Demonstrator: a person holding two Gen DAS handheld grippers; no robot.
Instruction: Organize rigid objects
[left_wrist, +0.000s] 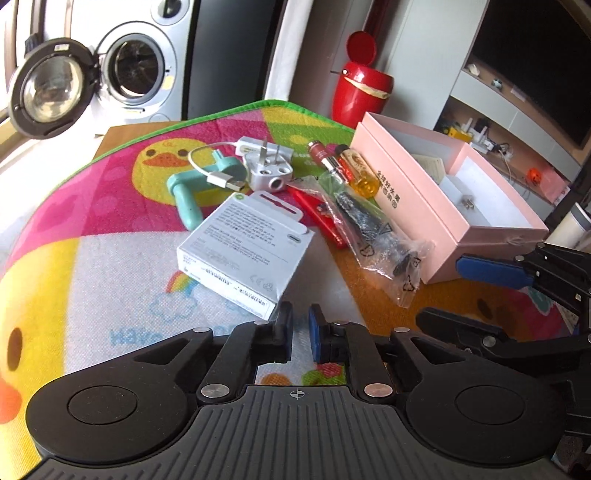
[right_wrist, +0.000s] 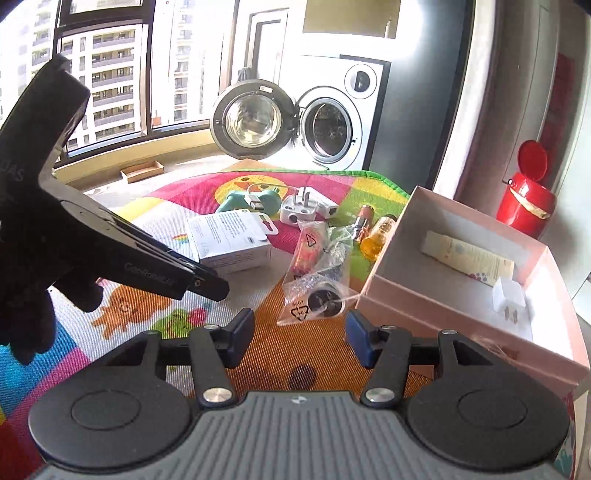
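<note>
An open pink box (left_wrist: 413, 184) (right_wrist: 461, 306) sits at the right of a colourful play mat; it holds a cream tube (right_wrist: 467, 258) and a small white plug (right_wrist: 509, 295). Left of it lie a clear bag with a black item (left_wrist: 380, 236) (right_wrist: 317, 280), a white carton (left_wrist: 247, 247) (right_wrist: 229, 240), a white adapter (left_wrist: 267, 171) (right_wrist: 299, 210), a teal handle (left_wrist: 195, 184), lipstick (left_wrist: 328, 158) and an amber bottle (left_wrist: 362, 177) (right_wrist: 376, 236). My left gripper (left_wrist: 299, 332) is nearly shut and empty, just before the carton. My right gripper (right_wrist: 299, 336) is open and empty, before the bag.
A red bin (left_wrist: 360, 92) (right_wrist: 526, 199) stands behind the mat. A washing machine with its door open (left_wrist: 133, 70) (right_wrist: 328, 129) is further back. A red flat packet (left_wrist: 321, 214) lies under the bag. The right gripper shows in the left wrist view (left_wrist: 517, 273).
</note>
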